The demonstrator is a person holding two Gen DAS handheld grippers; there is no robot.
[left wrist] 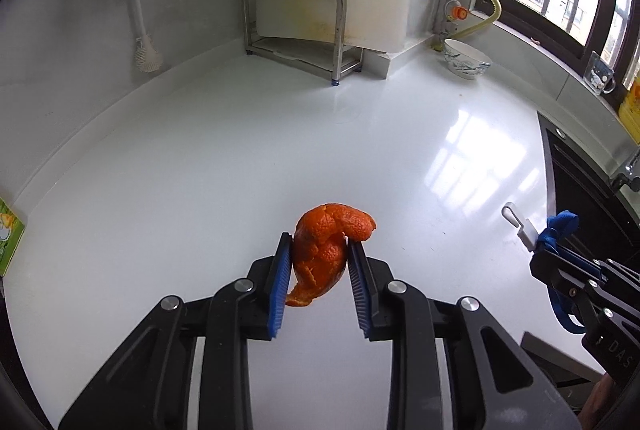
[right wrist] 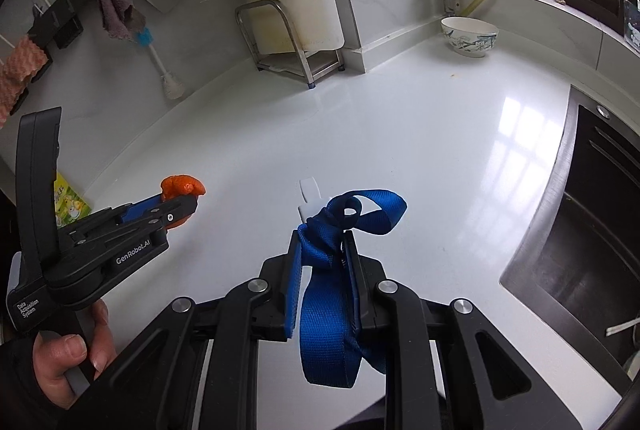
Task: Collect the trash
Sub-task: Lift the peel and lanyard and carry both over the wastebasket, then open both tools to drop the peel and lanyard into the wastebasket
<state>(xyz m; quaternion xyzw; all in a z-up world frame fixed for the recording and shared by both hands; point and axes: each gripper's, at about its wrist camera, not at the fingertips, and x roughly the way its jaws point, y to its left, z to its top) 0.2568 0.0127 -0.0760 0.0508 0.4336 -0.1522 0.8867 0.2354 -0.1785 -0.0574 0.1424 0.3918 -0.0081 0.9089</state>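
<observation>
My left gripper point(left wrist: 319, 250) is shut on an orange peel point(left wrist: 324, 250) and holds it above the white counter point(left wrist: 200, 170). The peel also shows in the right wrist view point(right wrist: 182, 187), at the tip of the left gripper point(right wrist: 180, 204). My right gripper point(right wrist: 322, 242) is shut on a blue strap point(right wrist: 332, 294) with a white plastic clip point(right wrist: 310, 200) at its far end. The strap loops hang below and ahead of the jaws. In the left wrist view the right gripper point(left wrist: 548, 244) sits at the right edge with the strap point(left wrist: 558, 228) and clip point(left wrist: 518, 224).
A steel rack point(left wrist: 296, 26) stands at the back by the wall. A patterned bowl point(left wrist: 466, 59) sits at the back right near the gas pipe. A dark sink point(right wrist: 588, 230) is on the right. A brush point(left wrist: 140, 26) hangs on the left wall. A green packet point(left wrist: 10, 234) lies at the far left.
</observation>
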